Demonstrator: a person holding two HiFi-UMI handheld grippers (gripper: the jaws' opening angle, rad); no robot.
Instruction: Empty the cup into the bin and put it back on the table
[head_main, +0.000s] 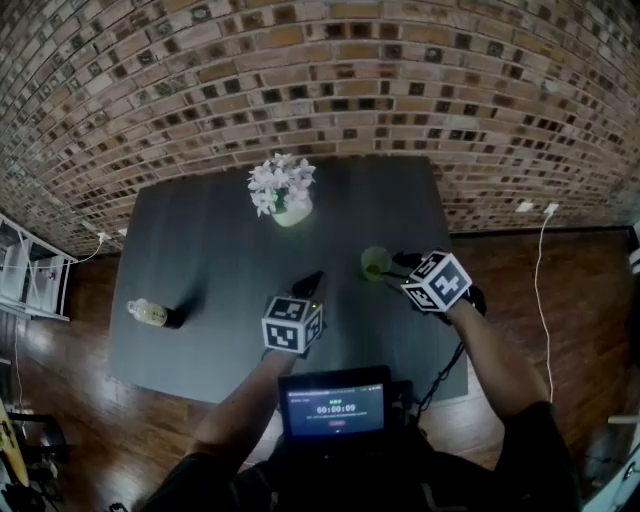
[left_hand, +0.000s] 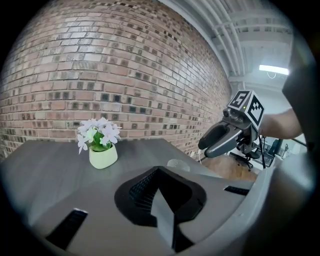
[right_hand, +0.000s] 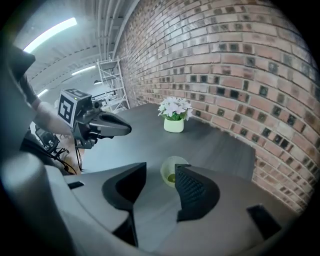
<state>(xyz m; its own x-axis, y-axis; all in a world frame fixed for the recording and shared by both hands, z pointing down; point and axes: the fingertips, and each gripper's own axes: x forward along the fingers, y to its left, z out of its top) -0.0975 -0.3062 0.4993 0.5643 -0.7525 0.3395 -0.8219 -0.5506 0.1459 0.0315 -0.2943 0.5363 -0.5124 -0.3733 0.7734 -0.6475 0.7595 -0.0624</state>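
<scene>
I have the cup (head_main: 376, 263) standing upright on the dark table (head_main: 220, 250), towards its right edge and nearer to me than the pale green pot of white flowers (head_main: 287, 205), which sits well apart from it at the far middle of the table. The right tool (head_main: 400, 264) points down at the cup from the right, its marker cube just behind it. In the right gripper view the right tool's jaws are spread, with bare tabletop between them. The cup (right_hand: 172, 171) lies just past their tips, its near right side hidden behind the right-hand jaw. The pads are not pressing on it, and whether a tip brushes the rim I cannot tell. The cup is pale green and open at the top, with a darker green patch at its bottom that I cannot identify. The left tool (head_main: 313, 282) hangs over the middle of the table, to the left of the cup and clear of it. In the left gripper view its jaws are pressed together with nothing between them, and it points towards the flower pot and the brick wall (left_hand: 125, 75) behind. A small bottle (head_main: 152, 314) lies on its side near the table's left edge, far from both tools. Below the tools, close to my body, a screen (head_main: 335, 408) glows blue. The floor (head_main: 560, 300) around the table is wooden.
</scene>
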